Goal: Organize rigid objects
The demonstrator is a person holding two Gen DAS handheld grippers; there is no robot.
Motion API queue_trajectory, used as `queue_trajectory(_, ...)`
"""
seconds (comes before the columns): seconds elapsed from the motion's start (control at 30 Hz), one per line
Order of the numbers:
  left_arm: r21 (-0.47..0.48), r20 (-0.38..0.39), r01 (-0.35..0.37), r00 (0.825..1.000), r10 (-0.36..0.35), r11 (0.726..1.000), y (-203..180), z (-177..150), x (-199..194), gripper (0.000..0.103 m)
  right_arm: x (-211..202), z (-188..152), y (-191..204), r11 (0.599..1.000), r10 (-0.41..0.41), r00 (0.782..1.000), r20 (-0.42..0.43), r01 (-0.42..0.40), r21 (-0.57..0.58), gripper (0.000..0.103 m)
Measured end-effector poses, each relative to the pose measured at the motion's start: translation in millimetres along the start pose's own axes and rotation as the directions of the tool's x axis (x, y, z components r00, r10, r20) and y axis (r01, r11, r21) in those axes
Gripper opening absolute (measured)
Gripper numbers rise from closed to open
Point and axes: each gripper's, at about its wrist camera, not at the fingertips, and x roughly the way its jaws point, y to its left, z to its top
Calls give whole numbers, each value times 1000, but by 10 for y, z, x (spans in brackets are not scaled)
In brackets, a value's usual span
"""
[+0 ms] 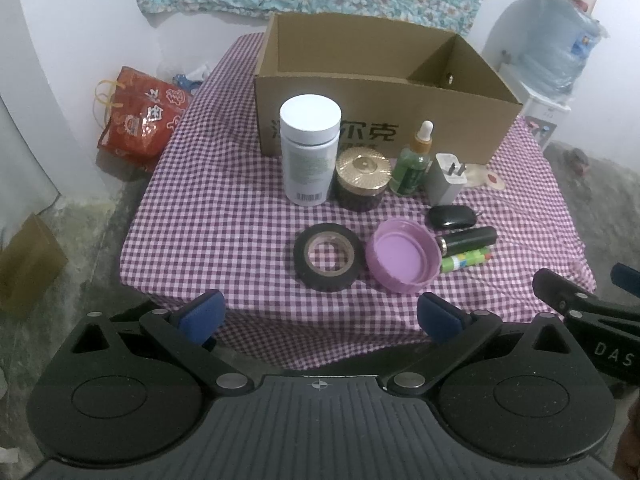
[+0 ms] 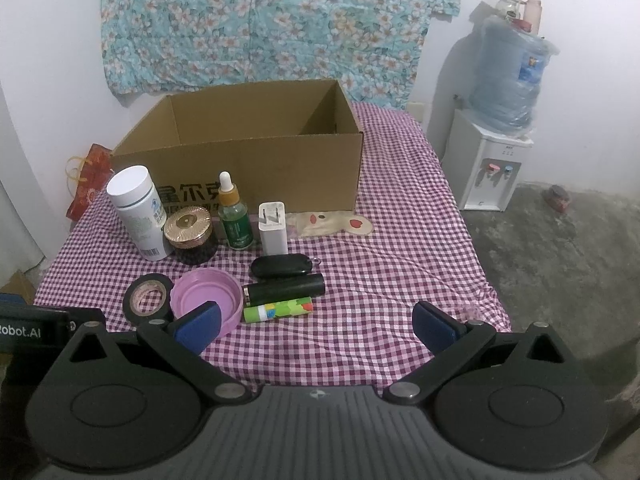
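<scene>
Both the left gripper (image 1: 320, 316) and right gripper (image 2: 316, 322) hover at the surface's (image 2: 400, 280) near edge, fingers spread, holding nothing. Best start with the green tube (image 2: 278, 309), nearest that edge: it lies flat, long axis running left-right, so pinch across its middle, then carry it to the cardboard box (image 2: 256, 160) at the far edge.

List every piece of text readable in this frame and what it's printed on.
"尔克", large dark characters with neighbours cut off, on the front of the cardboard box.
"DAS" on the right gripper body.
"Robot.AI" (start cut off) on the left gripper body.
White bottle and dropper bottle labels: too blurred to read.
</scene>
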Motion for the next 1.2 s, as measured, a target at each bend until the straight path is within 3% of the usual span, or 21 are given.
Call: queue_trajectory(1.2, 6, -3, -10, 1000, 10, 1000, -18, 10, -6, 102, -10, 24, -2, 1000, 1, 1000, 5, -1, -5, 103)
